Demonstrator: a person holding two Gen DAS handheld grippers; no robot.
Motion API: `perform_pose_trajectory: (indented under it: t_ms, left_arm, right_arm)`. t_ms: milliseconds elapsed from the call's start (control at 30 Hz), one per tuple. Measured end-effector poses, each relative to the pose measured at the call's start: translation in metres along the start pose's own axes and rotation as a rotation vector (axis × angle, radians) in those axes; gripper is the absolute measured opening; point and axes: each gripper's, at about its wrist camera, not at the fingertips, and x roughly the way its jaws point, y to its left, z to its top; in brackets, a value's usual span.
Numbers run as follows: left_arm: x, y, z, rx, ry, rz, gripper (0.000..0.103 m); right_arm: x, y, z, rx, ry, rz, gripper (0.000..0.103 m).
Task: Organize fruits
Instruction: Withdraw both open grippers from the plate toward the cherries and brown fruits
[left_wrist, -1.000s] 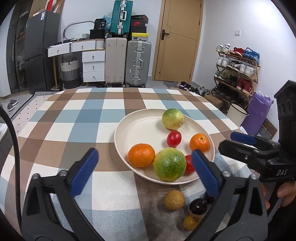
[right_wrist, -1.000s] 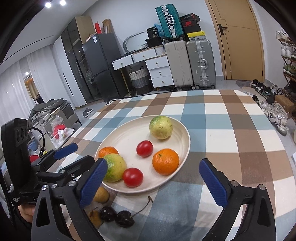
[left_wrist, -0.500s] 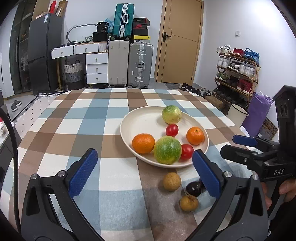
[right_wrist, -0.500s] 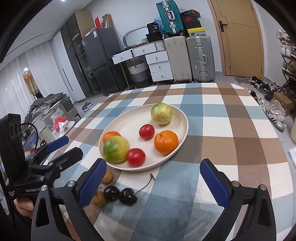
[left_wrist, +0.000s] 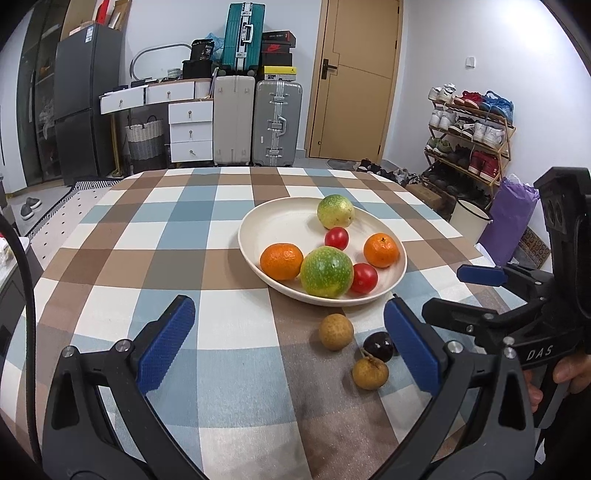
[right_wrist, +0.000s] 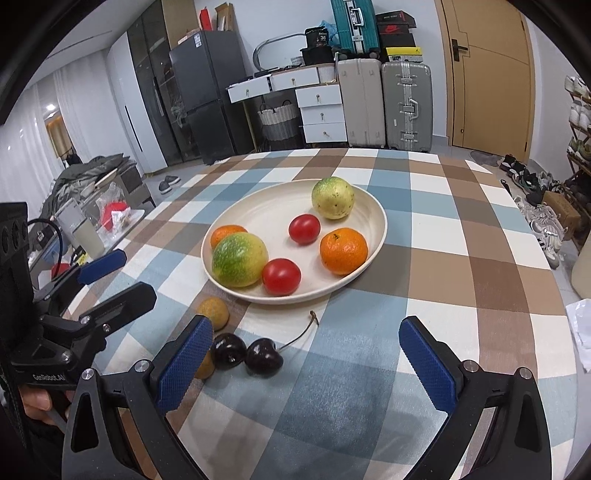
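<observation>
A cream plate (left_wrist: 288, 225) (right_wrist: 266, 210) on the checked tablecloth holds two green-yellow fruits (left_wrist: 326, 272), two oranges (left_wrist: 281, 261) and two red tomatoes (left_wrist: 336, 238). In front of it lie two brown longans (left_wrist: 335, 331) (right_wrist: 213, 312) and two dark cherries (right_wrist: 263, 357) (left_wrist: 378, 346). My left gripper (left_wrist: 291, 343) is open and empty, near the longans. My right gripper (right_wrist: 306, 358) is open and empty, with the cherries between its fingers' line. Each gripper shows in the other's view: the right one (left_wrist: 476, 295), the left one (right_wrist: 110, 277).
The checked table (left_wrist: 147, 236) reaches far on the left and behind the plate. Suitcases (left_wrist: 277, 122), drawers and a door stand beyond it. A shoe rack (left_wrist: 469, 129) is at the right, a cluttered side stand (right_wrist: 99, 218) at the left.
Both grippers have drawn back and up from the plate. The longans and cherries in front of it now show fully. Nothing was picked up.
</observation>
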Motion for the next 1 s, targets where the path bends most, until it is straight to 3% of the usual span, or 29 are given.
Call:
perform_pose_trajectory:
  t_ms: [300,800,1000]
  left_arm:
    - [-0.001,-0.002,-0.005,0.016,0.031,-0.015,0.102]
    - [0.008,0.015,-0.008,-0.049,0.093,-0.043,0.102]
    - [0.009,0.018,-0.008,-0.066,0.098,-0.047,0.102]
  right_arm:
    - [0.006,0.006,-0.008,-0.039,0.052,-0.007,0.102]
    - [0.03,0.013,-0.017,-0.09,0.149,-0.048,0.101]
    - [0.036,0.016,-0.019,-0.102,0.173,-0.045,0.085]
